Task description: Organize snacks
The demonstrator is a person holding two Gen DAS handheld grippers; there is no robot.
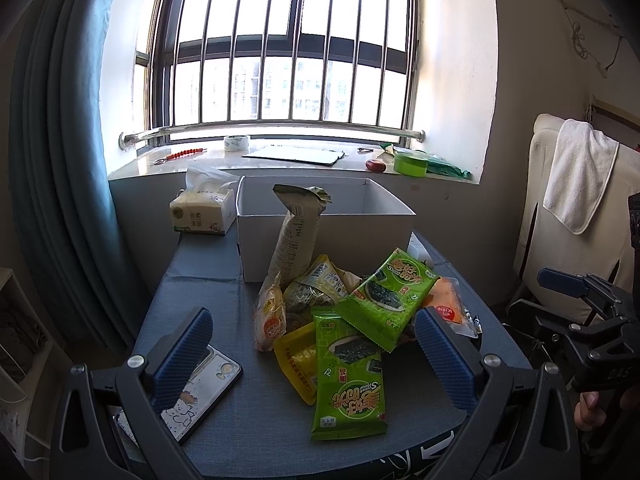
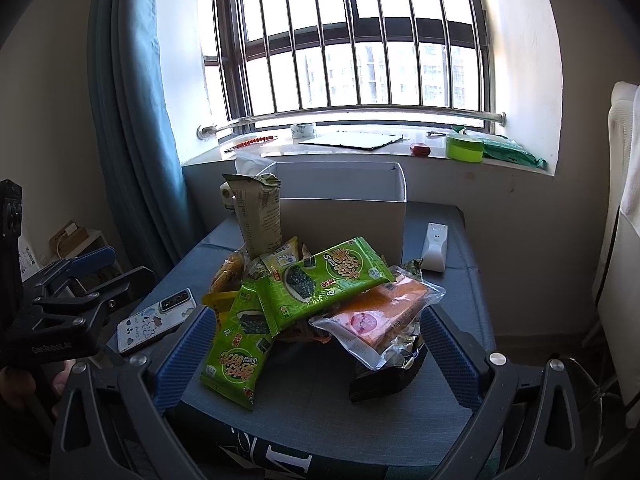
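A heap of snack packets lies on the blue table [image 1: 200,292] in front of an open white box [image 1: 324,216] [image 2: 344,216]. Two green seaweed packs [image 1: 348,376] [image 1: 386,298] lie in front; they also show in the right wrist view [image 2: 234,350] [image 2: 320,284]. A tall beige bag [image 1: 296,236] [image 2: 256,216] stands against the box. An orange pack in clear wrap [image 2: 380,312] [image 1: 448,300] lies at the right, a yellow pouch [image 1: 298,356] at the left. My left gripper [image 1: 316,360] is open and empty, near the heap's front. My right gripper [image 2: 316,356] is open and empty, also before the heap.
A phone in a white case [image 1: 200,392] [image 2: 156,320] lies left of the heap. A tissue pack [image 1: 202,210] stands left of the box. A white remote [image 2: 435,246] lies right of the box. The windowsill [image 1: 288,160] holds tape, a board and a green tub.
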